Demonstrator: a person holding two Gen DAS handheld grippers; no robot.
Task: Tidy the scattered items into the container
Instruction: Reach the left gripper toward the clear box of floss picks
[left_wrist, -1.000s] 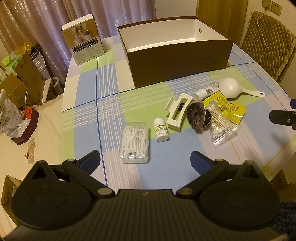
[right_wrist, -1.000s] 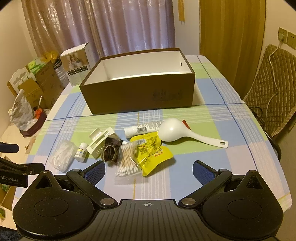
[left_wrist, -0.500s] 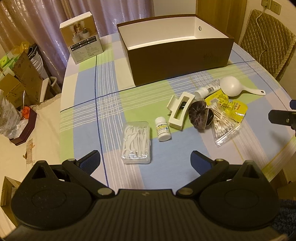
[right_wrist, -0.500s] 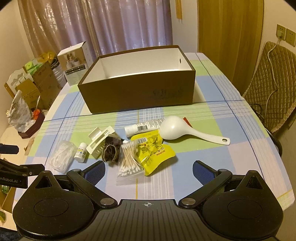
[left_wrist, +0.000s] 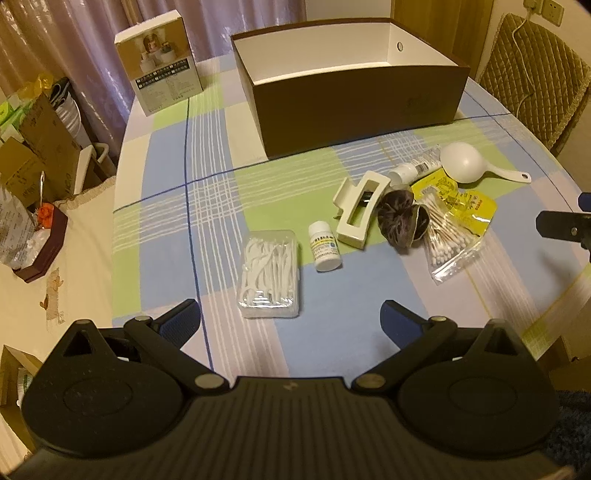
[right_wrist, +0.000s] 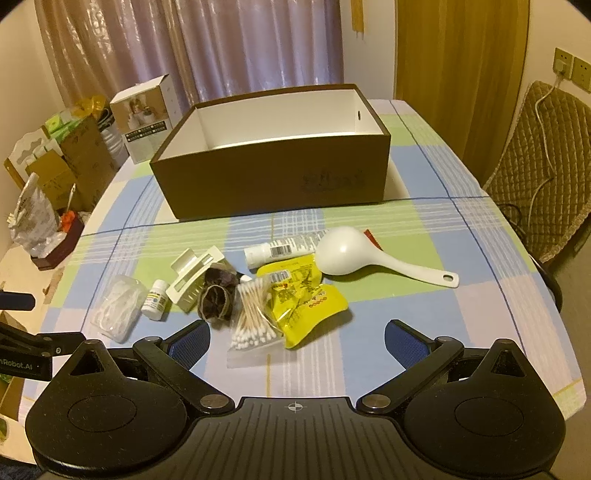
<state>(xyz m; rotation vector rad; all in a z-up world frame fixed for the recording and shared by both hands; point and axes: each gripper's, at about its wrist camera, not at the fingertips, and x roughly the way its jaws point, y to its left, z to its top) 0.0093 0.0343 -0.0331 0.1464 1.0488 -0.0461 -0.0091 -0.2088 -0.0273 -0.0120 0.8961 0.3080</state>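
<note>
- left gripper (left_wrist: 290, 319) fingers spread wide, holding nothing, hovering over near edge of desk (left_wrist: 166, 177), just short of floss-pick case (left_wrist: 270, 273)
- right gripper (right_wrist: 297, 338) fingers also spread wide, nothing held, above the near desk edge in front of the cotton swab bag (right_wrist: 253, 314)
- brown box (right_wrist: 273, 162), white inside, open top, sits at the far middle of the desk; nothing visible in it
- all items on checked cloth between box and grippers, none in the box
- floss-pick case at the left end, small white pill bottle (left_wrist: 325, 245) just beside it on the right
- cream hair claw clip (left_wrist: 360, 212) next to bottle, touching dark scrunchie (left_wrist: 400, 221)
- cotton swab bag overlaps yellow snack packet (right_wrist: 303, 299); scrunchie touches the bag's left side
- white tube (right_wrist: 284, 247) lies on its side behind the packet, far end under bowl of white spoon (right_wrist: 369, 254)
- spoon bowl-down, handle pointing right
- printed carton (left_wrist: 159, 62) upright at far left desk corner, well apart from the pile
- quilted chair (right_wrist: 543, 181) to the right of desk
</note>
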